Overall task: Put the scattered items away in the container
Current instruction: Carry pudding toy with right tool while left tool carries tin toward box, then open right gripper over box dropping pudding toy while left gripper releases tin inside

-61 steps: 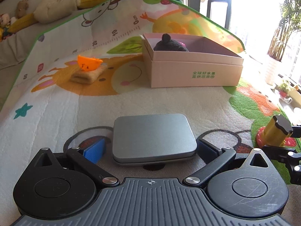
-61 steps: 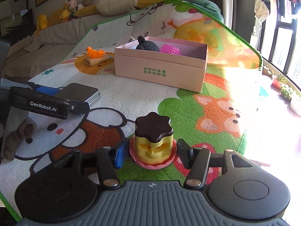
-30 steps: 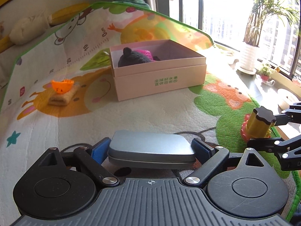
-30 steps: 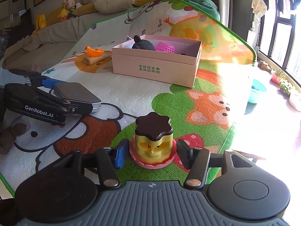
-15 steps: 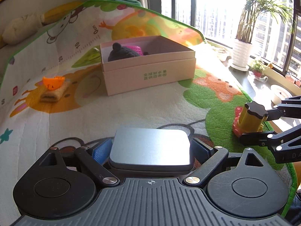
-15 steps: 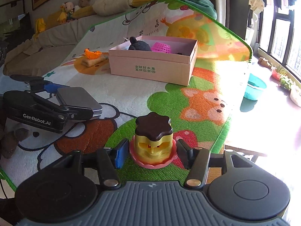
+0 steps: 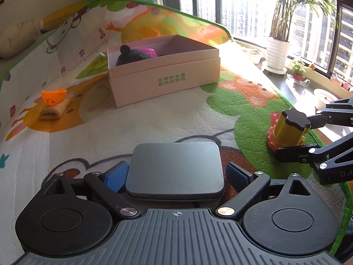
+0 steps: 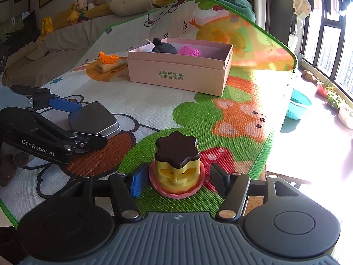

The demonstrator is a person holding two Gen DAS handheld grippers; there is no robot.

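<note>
Now, left gripper [image 7: 175,174]: jaws apart and just been opening; the flat grey metal tin [image 7: 176,167] lies between the blue pads on the cartoon play mat [image 7: 154,123], on the near side of the box.
Right gripper [image 8: 177,180]: jaws apart and just been opening, a gap at each pad; the yellow pudding toy with a brown scalloped lid [image 8: 176,159] stands between them, nearer than the box.
Path: only bare mat lies between each item and the box.
Container: pink cardboard box [image 7: 165,81], open-topped, holding a black plush [image 7: 132,55] and a pink mesh ball [image 7: 150,52].
Left of the box: an orange plastic toy [image 7: 53,97] sits on a tan roll [image 7: 55,110].
Left view only: a potted plant [image 7: 278,53] on the window sill, right of the box.
Right view only: stuffed toys [image 8: 79,8] on a sofa beyond the box, and a teal basin [image 8: 297,106] on the floor to its right.
</note>
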